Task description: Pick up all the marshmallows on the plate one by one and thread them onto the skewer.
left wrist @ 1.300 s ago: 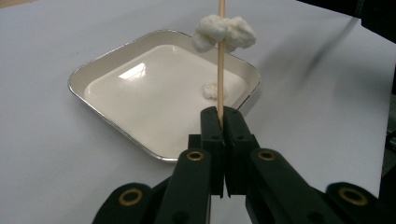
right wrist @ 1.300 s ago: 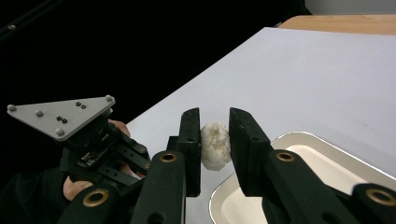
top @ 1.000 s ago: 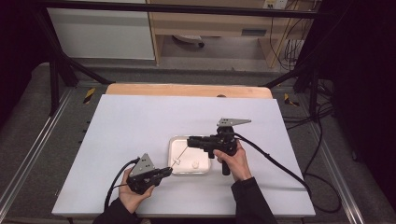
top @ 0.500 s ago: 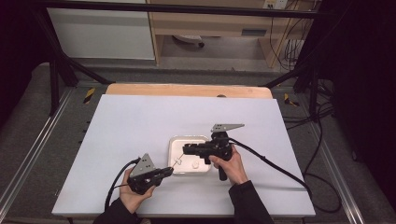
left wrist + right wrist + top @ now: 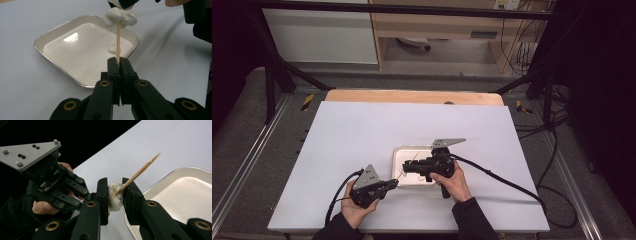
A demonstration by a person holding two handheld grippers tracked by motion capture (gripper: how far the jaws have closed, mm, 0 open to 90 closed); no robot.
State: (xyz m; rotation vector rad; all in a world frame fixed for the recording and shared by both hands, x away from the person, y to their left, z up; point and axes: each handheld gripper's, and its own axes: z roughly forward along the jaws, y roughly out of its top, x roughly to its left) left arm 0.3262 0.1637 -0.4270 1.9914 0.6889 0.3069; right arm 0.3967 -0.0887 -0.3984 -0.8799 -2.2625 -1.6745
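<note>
Lowered toward the tray's (image 5: 398,151) near edge, right tool (image 5: 115,192) grips marshmallow (image 5: 114,197); left tool (image 5: 117,65) clamps skewer (image 5: 118,40).

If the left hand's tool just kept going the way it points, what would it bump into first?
Probably the white lump skewered on the stick it grips, with the right tool clamped on that lump. The tray lies lower; depth is unclear.

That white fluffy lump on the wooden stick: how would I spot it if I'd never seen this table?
Start at the shallow white metal-rimmed tray on the white table. Over its near edge a thin wooden skewer sticks out from the left gripper. The white fluffy lump is speared on it, squeezed by the right gripper, unlike the smaller white bit lying loose in the tray.
</note>
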